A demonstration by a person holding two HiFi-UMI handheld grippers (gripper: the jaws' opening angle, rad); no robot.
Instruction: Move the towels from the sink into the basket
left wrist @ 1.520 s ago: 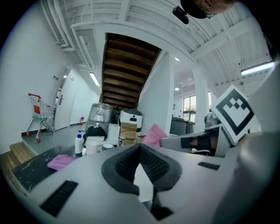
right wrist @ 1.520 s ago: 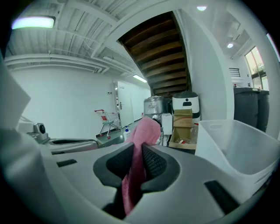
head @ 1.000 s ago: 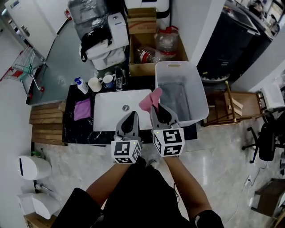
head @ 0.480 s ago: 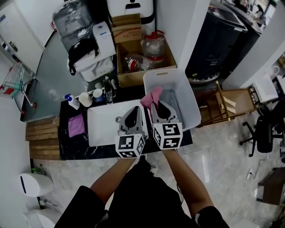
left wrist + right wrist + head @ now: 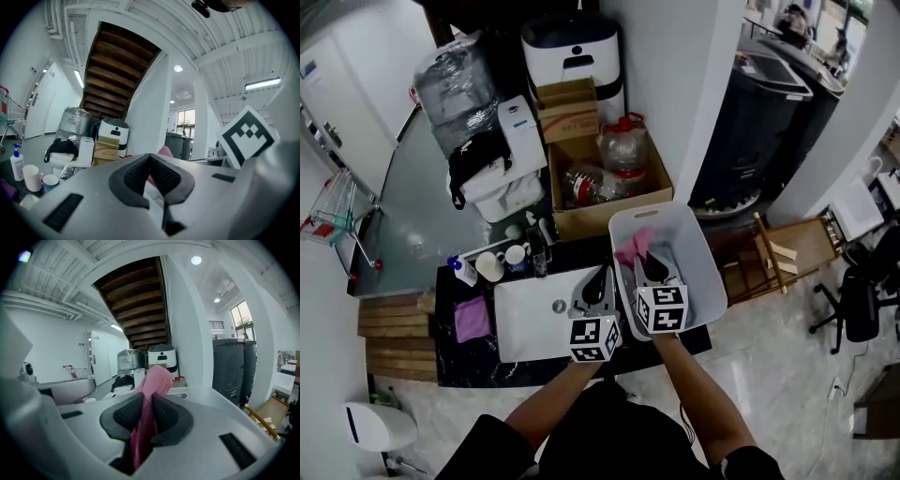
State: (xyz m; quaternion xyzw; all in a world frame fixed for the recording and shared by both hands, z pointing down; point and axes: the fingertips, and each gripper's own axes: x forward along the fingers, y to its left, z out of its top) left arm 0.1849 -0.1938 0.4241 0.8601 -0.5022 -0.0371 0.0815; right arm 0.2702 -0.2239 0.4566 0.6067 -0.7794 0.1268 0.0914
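Note:
My right gripper is shut on a pink towel and holds it over the inside of the white plastic basket, to the right of the sink. In the right gripper view the pink towel sticks up between the black pads and hangs down below them. My left gripper is just left of it, over the right edge of the white sink. Its jaws are shut with nothing between them. No towel shows in the sink.
A purple cloth lies on the dark counter left of the sink. A soap bottle, cups and the faucet stand behind it. Behind the basket is a cardboard box with bottles; to its right, a wooden frame.
My right gripper has carried the pink towel rightward from the sink's right edge to over the basket. The left gripper moved right alongside it, still shut and holding nothing.

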